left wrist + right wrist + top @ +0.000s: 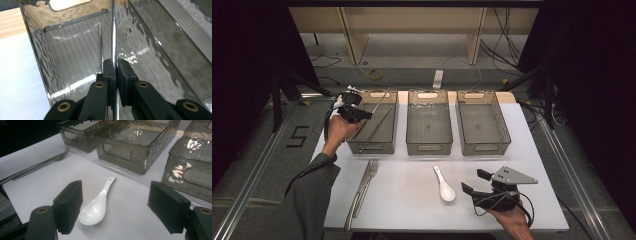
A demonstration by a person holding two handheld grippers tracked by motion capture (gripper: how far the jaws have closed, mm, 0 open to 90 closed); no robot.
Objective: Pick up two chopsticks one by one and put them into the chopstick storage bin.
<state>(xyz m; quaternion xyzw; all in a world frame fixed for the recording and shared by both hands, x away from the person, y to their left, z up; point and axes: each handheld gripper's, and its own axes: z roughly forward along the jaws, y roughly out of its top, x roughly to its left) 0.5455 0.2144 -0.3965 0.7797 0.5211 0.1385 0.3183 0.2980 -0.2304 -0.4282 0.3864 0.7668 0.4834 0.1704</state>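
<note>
Left gripper [116, 72] clamped on a thin metal rod [113, 32], probably a chopstick, though too slim and glary in the high view to call for sure. Held over the left bin [354, 142], rod pointing along the bin's length, with a second rod [101, 42] already lying on the ribbed floor inside.

To finish the drop well: lower until the rod's far end nears the floor, keep it parallel to the long walls and beside the resting rod rather than across it, then part the jaws gently so nothing bounces or rings off the wall. Keep clear of the near rim on the way out. Lift straight up before swinging back.

Right gripper [482, 187] low over the table's right front, jaws wide apart, gripping nothing, with the white spoon [96, 206] just ahead between them and ready for the next pick.

White tabletop [412, 200], matte and flat. Three smoky see-through bins in a row at the back; middle bin [428, 145] and right bin [484, 145] apparently bare. Knife and fork [362, 192] side by side at the left front, touching or nearly so. Beyond the table: grey floor, loose cables, a white power strip [438, 79], pale shelving legs, dark curtains on both sides, and a "5" [298, 136] marked on the floor at left.
</note>
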